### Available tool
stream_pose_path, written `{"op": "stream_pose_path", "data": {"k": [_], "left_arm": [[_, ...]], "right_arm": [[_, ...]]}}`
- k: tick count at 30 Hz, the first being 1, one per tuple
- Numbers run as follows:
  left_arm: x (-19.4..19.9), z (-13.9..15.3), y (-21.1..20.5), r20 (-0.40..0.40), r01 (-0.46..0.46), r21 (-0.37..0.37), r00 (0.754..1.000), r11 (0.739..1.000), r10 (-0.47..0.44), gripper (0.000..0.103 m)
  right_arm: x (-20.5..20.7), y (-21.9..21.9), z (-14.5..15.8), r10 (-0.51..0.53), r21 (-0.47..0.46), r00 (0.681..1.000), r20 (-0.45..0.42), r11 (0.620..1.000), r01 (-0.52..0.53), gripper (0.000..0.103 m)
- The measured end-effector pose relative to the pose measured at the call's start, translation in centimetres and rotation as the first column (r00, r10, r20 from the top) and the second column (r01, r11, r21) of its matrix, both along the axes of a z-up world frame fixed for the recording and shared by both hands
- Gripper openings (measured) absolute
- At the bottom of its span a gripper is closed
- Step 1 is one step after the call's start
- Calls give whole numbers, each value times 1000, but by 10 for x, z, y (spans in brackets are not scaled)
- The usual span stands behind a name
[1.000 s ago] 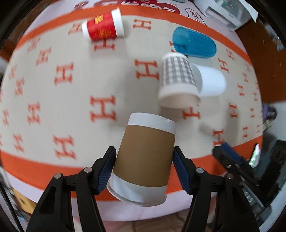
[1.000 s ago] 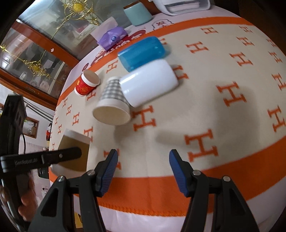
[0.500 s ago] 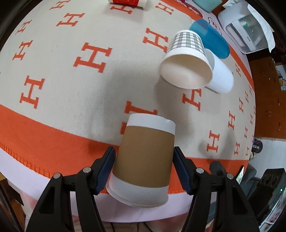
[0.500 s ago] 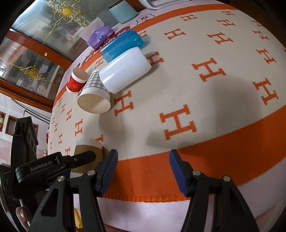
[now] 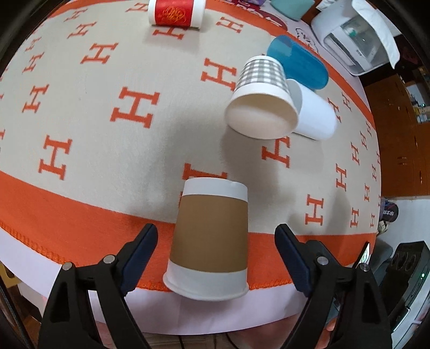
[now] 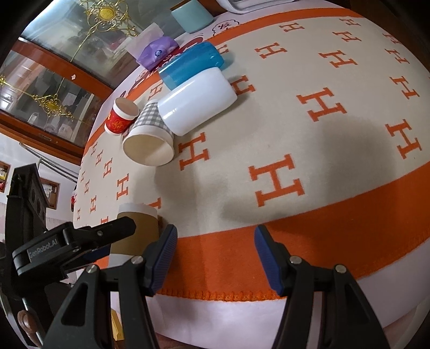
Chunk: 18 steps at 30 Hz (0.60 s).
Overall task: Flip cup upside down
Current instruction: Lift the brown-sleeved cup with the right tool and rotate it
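Left tongs (image 5: 216, 259) spread, brown cup (image 5: 208, 241) inverted

left gripper (image 5: 216, 257): jaws now spread, no longer clamping | brown cup (image 5: 211, 236): released, upside down

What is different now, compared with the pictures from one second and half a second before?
The left gripper has let go of the brown cup: its jaws, earlier shut on the cup's sides, now stand apart with gaps on both sides. The cup stands upside down at the blanket's edge. The right gripper stays open and empty; the checked cup, white cup, blue cup and red cup still lie on their sides.
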<state>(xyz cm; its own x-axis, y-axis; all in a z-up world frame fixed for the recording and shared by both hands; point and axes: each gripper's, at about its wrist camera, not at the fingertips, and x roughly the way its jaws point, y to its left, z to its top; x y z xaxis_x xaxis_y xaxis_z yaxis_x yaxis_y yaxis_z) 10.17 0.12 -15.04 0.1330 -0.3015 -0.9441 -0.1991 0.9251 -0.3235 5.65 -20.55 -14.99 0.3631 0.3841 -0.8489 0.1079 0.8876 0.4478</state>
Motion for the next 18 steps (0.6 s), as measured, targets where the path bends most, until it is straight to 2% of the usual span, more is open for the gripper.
{"op": "stream_pose_path", "data": {"k": [11,15,18], "left_arm": [[-23,45,19,95,84,73,991,994,-91,88],[-37,65,25,173,110,125,976,986,-131,88],[-48,83,33,257,111,153,955,982,-148,88]], "right_arm": [[-10,17,21,58,-12,998,33,998,-58,60],[-13,26,29,80,-20,996,36,997,-79,60],[-13,34,32,108,-5,994,25,994,-108,60]]}}
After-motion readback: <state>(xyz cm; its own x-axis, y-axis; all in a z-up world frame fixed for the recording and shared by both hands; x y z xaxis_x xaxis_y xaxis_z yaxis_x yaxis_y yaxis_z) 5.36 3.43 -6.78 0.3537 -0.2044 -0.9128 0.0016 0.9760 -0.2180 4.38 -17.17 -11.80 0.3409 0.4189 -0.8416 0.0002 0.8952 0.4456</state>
